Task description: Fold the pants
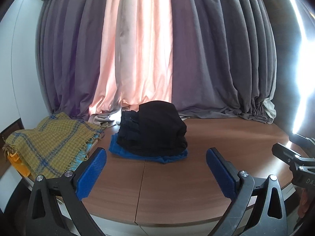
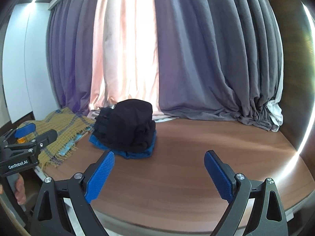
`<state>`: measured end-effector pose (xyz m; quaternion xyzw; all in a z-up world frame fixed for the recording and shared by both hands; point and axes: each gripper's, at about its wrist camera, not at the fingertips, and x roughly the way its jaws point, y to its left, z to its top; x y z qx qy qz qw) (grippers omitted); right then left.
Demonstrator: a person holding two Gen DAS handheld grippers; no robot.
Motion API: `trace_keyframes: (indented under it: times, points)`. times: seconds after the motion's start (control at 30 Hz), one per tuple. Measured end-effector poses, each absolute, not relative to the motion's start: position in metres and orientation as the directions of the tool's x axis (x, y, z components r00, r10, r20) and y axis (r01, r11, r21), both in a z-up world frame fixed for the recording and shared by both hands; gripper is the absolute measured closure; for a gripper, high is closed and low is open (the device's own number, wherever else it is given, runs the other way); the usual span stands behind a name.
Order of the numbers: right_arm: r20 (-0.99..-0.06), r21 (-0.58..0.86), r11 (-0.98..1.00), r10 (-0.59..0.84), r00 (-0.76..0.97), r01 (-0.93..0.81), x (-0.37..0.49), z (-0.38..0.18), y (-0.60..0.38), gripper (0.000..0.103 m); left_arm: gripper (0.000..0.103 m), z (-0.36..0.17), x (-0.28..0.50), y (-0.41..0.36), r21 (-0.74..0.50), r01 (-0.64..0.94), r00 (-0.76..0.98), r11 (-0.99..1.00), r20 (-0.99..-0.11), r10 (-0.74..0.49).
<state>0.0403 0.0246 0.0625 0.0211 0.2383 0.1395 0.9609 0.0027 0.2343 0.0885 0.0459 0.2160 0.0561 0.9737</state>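
Observation:
Folded black pants [image 1: 155,129] [image 2: 128,125] sit on top of a stack of dark garments, with a folded blue garment [image 1: 149,156] [image 2: 137,153] at the bottom. The stack rests on the brown wooden table [image 1: 177,186] [image 2: 187,167], near the curtains. My left gripper [image 1: 156,174] is open, held back from the stack with nothing between its blue pads. My right gripper [image 2: 159,174] is also open and empty, in front of and to the right of the stack. In the right wrist view the left gripper's body [image 2: 25,147] shows at the left edge, held by a hand [image 2: 19,188].
A yellow and blue plaid blanket [image 1: 49,143] [image 2: 65,131] lies left of the stack, over something orange [image 1: 17,163]. Grey and pink curtains [image 1: 157,49] [image 2: 157,49] hang behind and pool on the table's back edge. Bare wood stretches right of the stack.

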Motion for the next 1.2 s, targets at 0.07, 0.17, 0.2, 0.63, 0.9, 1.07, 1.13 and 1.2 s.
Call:
trace_keyframes:
  times: [0.07, 0.17, 0.2, 0.63, 0.9, 1.07, 1.13, 1.2]
  points:
    - [-0.452, 0.109, 0.96, 0.278, 0.848, -0.256, 0.033, 0.062, 0.02, 0.009, 0.0, 0.089, -0.003, 0.231, 0.111, -0.083, 0.902, 0.99, -0.415, 0.122]
    - [-0.448, 0.111, 0.961, 0.276, 0.85, -0.253, 0.023, 0.063, 0.016, 0.009, 0.0, 0.091, -0.011, 0.226, 0.114, -0.075, 0.906, 0.991, -0.407, 0.116]
    - [-0.447, 0.11, 0.962, 0.273, 0.852, -0.25, 0.021, 0.063, 0.014, 0.009, 0.0, 0.092, -0.012, 0.224, 0.116, -0.075, 0.907, 0.99, -0.405, 0.116]
    - [-0.438, 0.109, 0.972, 0.236, 0.867, -0.209, -0.002, 0.066, -0.001, 0.009, 0.0, 0.093, -0.023, 0.209, 0.121, -0.032, 0.91, 0.992, -0.407, 0.079]
    - [-0.436, 0.107, 0.976, 0.219, 0.873, -0.192, -0.007, 0.068, -0.005, 0.009, 0.0, 0.092, -0.026, 0.207, 0.114, -0.018, 0.909, 0.993, -0.413, 0.064]
    - [-0.437, 0.106, 0.976, 0.217, 0.873, -0.19, -0.009, 0.07, -0.007, 0.009, 0.0, 0.091, -0.028, 0.206, 0.116, -0.023, 0.906, 0.993, -0.417, 0.07]
    - [-0.436, 0.106, 0.976, 0.216, 0.873, -0.189, -0.009, 0.07, -0.006, 0.009, 0.0, 0.092, -0.029, 0.204, 0.123, -0.032, 0.905, 0.992, -0.417, 0.081]
    - [-0.438, 0.106, 0.976, 0.217, 0.873, -0.189, -0.009, 0.07, -0.007, 0.009, 0.0, 0.091, -0.03, 0.204, 0.127, -0.035, 0.904, 0.991, -0.418, 0.085]
